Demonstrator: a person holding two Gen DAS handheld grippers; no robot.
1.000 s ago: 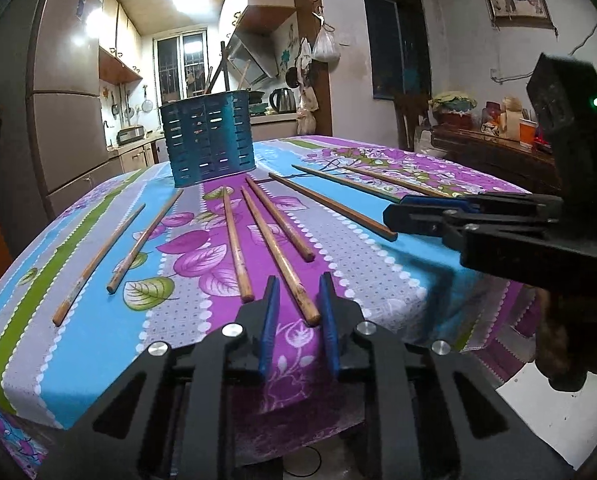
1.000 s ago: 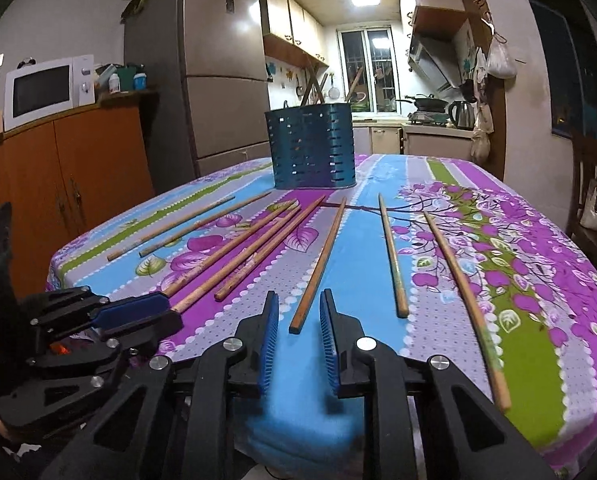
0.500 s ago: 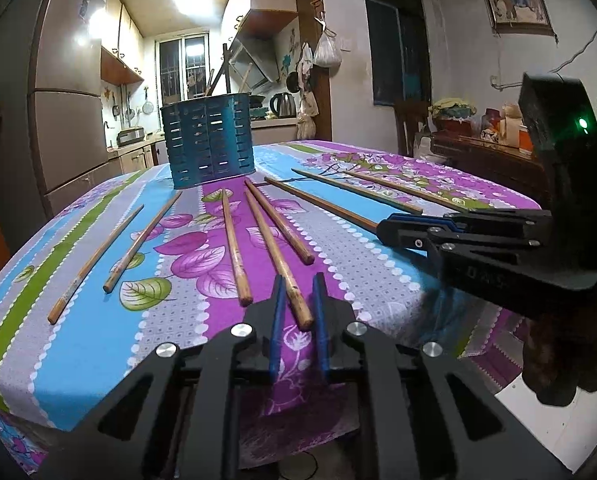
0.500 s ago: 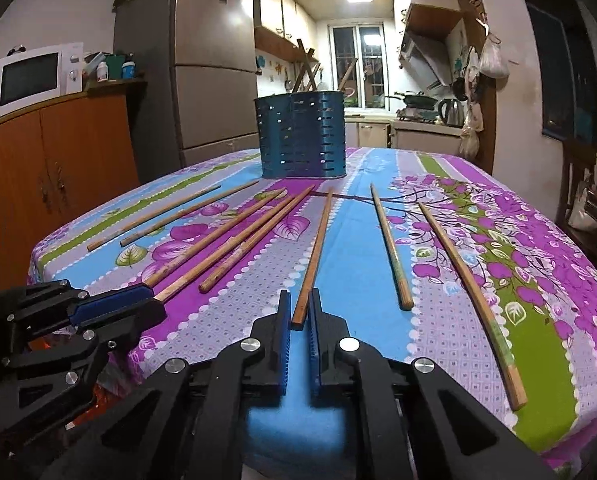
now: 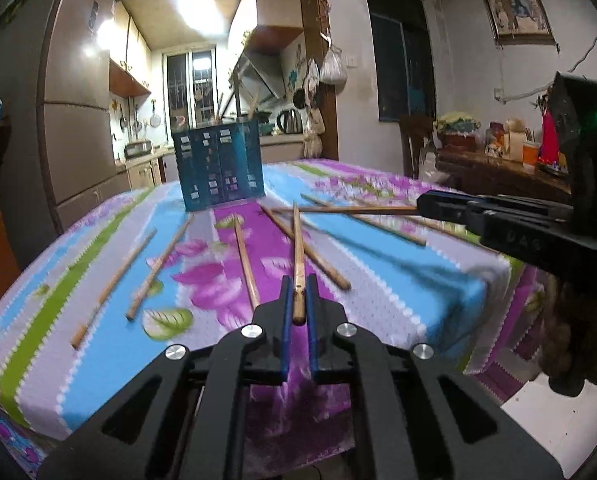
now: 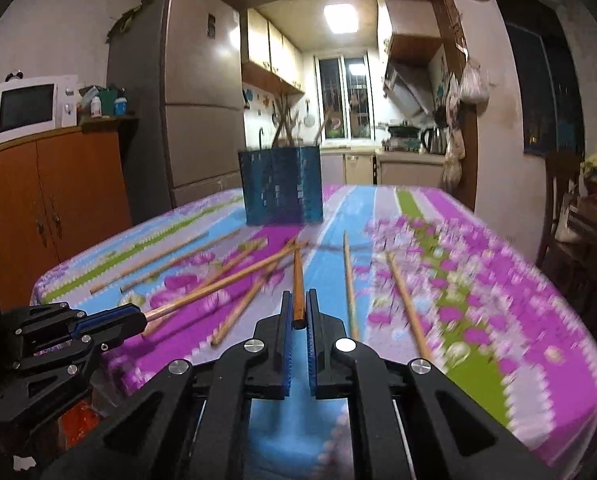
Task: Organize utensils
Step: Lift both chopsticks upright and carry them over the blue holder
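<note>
Only right view shows microwave (image 6: pixel 26 108).

Embossed letters, apparently "DAS", on right gripper (image 5: pixel 420 209) body; nothing else legible.

On the tabletop (image 5: pixel 438 280) loose chopsticks (image 5: pixel 154 266) lie fanned out before the utensil holder (image 5: pixel 218 166), which stands at the far edge, with the fridge (image 6: pixel 190 92) behind it.

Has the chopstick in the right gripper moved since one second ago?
Yes. The chopstick then lay flat on the tablecloth; now the right gripper holds it lifted above the cloth, its tip toward the blue holder.
</note>
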